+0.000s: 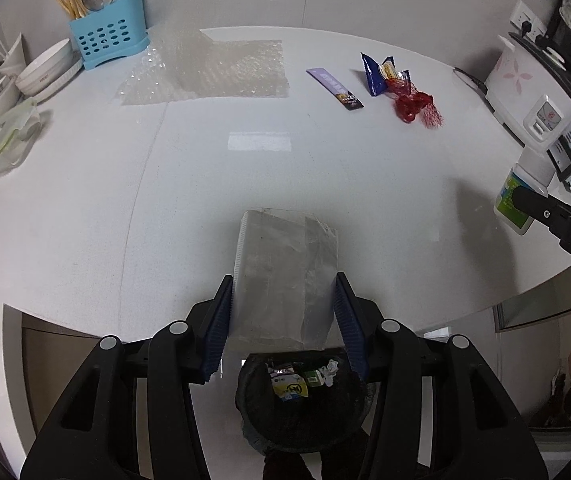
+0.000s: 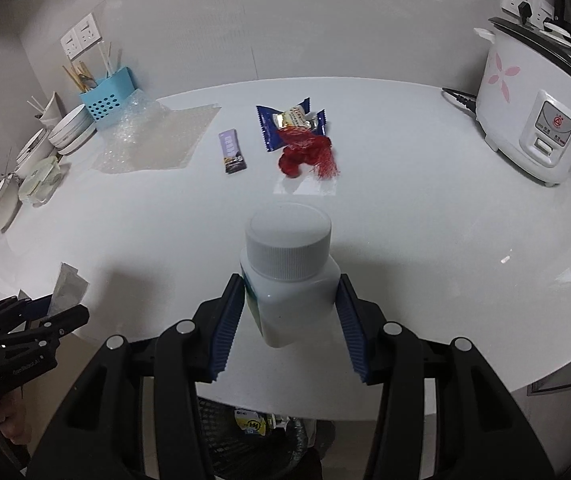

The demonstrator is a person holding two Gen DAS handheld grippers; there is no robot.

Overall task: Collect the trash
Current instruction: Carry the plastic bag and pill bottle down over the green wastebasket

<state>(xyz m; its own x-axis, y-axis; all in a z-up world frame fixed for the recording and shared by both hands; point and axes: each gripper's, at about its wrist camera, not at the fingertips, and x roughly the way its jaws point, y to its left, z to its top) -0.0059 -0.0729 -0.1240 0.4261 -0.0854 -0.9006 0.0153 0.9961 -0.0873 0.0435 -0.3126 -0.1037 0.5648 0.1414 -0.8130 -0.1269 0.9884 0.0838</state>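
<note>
Left gripper (image 1: 283,320) is clamping a flattened clear plastic wrapper (image 1: 285,268) by its two long edges, jaws set about as wide as the sheet, so the film is staying stretched instead of drooping. It is hanging over the near edge of the worktop (image 1: 165,184), directly above the black trash bin (image 1: 301,412) on the floor below

Bin is already holding a yellow carton and some crumpled paper; bin mouth lying just under the wrapper's lower edge, which looks like the reason for carrying it there, a straight drop

Right gripper (image 2: 289,316) is gripping a white capped bottle (image 2: 289,272), jaws pressing its flat sides below the ribbed cap, bottle tilted away from the camera. It too is sitting near the worktop's front edge, with the bin's rim showing beneath

Still lying out, well apart from both grippers: purple sachet (image 2: 232,152), blue snack wrapper (image 2: 285,124), red net bag (image 2: 309,152) touching that wrapper, and a sheet of bubble wrap (image 2: 157,140) beside the blue cutlery caddy (image 2: 109,106)

Rice cooker (image 2: 533,120) is standing far right, apparently not trash
</note>
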